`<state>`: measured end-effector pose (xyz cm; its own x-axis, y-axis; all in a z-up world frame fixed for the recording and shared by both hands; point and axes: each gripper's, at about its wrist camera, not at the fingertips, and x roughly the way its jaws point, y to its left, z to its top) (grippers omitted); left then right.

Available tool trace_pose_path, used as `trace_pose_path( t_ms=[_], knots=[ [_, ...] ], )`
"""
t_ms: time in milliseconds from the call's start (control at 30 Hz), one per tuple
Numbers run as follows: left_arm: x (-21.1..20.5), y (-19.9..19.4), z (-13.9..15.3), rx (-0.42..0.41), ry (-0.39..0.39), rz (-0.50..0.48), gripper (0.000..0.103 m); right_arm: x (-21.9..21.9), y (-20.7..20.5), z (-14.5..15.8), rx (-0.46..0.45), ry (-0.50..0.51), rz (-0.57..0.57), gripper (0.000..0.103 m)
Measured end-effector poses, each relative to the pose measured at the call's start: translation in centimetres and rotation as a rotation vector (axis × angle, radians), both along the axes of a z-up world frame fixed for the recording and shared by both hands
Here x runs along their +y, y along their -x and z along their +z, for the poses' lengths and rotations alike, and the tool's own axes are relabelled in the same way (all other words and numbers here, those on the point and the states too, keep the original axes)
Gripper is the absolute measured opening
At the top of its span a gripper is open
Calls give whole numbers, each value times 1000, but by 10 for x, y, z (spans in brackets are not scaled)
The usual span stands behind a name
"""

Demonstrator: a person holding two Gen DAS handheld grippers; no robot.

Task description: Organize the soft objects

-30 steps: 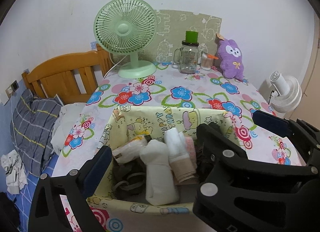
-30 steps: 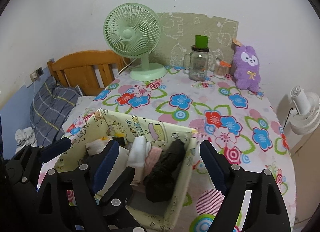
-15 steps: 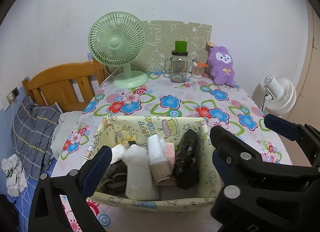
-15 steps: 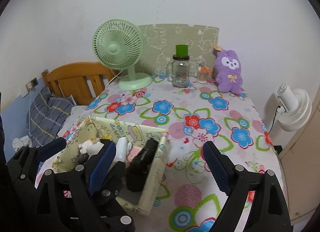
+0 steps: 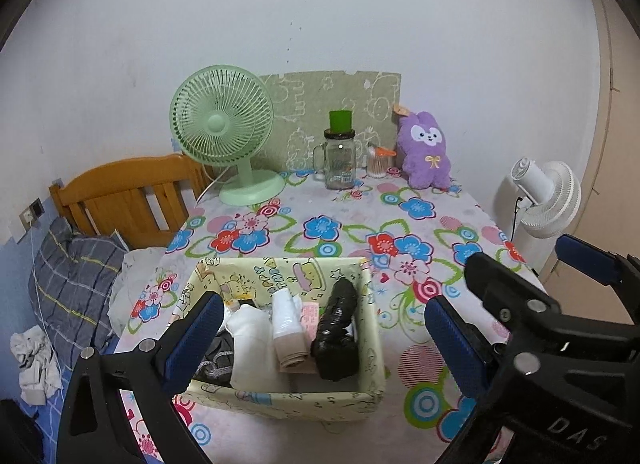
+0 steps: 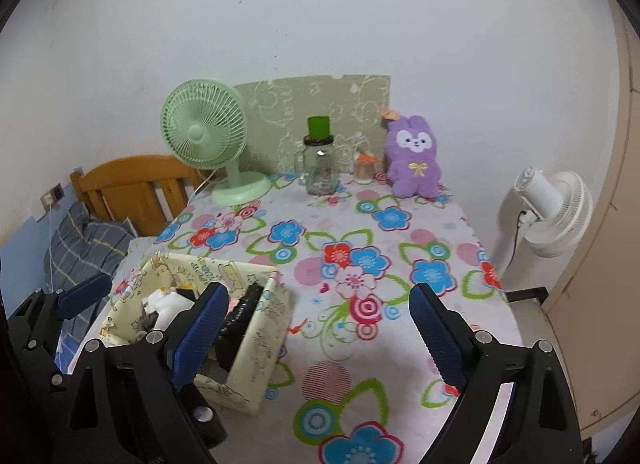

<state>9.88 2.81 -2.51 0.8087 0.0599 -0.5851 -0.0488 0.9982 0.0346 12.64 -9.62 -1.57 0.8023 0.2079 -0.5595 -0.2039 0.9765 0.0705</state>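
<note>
— Both tongs hang over the near end of the table. The left gripper [image 5: 320,344] stands wide, nothing pressed by its pads; the box [image 5: 372,348] sits between and just beyond its jaws. The right gripper [image 6: 320,328] has its jaws opening, with only bare tablecloth [image 6: 360,232] between them.

— And the box, from the right one?

— Off to its left, just past its left finger [image 6: 202,322], which hides part of the contents.

— What's in it?

— Rolled soft things, side by side: a black roll [image 5: 336,340] nearest the right wall, then a white-and-tan roll [image 5: 288,328], a white bundle [image 5: 250,340], something grey [image 5: 216,356] under the left finger. Their long axes run away from the tongs, towards the far end of the table.

— The room?

— Flowered cloth on the table. At the far end, against the white wall: a green fan [image 5: 228,132], a jar [image 5: 340,160] with a green lid, a purple plush [image 5: 426,152], a patterned board [image 5: 320,104] behind them. Left of the tongs, a wooden headboard [image 5: 120,192] and a plaid pillow [image 5: 68,284]. Right, a white fan [image 6: 552,216].

— Anything one view gives that the other lacks?

— The left view looks straight down into the box and shows every roll; the right view sees it edge-on and catches mostly the black one and a bit of white. The right view shows more open cloth, and the beige door [image 6: 600,264] beside the white fan.
</note>
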Motion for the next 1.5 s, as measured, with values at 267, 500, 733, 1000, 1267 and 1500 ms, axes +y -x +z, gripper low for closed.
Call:
trace_pose_path(
  t_ms=[267,500,733,1000,1267,1500],
  knots=[
    [-14,18,16,-43,-5,4,102,-31,21,15,-51,-10,-46,95],
    [-21,34,27,-76,-9,16,103,-52,43,25,-98,-13,-83,97],
    [-25,49,36,-105,-13,24,103,-65,60,33,-131,-16,-105,98],
    [-23,62,47,-146,-16,38,103,-72,76,37,-163,-37,-122,100],
    [-23,65,47,-148,-17,38,103,-70,80,37,-165,-36,-116,100],
    [-18,65,47,-136,-3,55,103,-70,80,37,-166,-34,-117,100]
  ],
)
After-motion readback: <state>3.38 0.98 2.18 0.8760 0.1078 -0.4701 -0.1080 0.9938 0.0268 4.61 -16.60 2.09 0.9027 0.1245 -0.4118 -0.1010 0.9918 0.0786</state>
